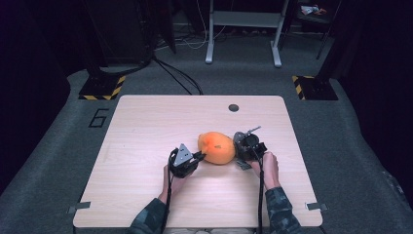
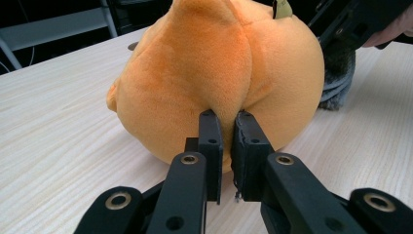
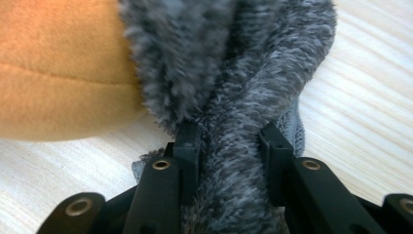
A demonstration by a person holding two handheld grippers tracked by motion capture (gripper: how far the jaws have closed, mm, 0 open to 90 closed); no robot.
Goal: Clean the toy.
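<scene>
Orange plush, rounded and soft, bunches where my left gripper pinches the toy, while my right gripper clamps its shaggy grey fur.

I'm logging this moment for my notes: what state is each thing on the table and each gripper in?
Orange plush toy: lying on the light wooden table, its fabric pinched by the left gripper.
Grey furry fabric piece: bunched against the orange toy, a fold clamped between the right gripper's jaws.
Left gripper: shut on a pinch of orange plush.
Right gripper: shut on the grey fur.
</scene>
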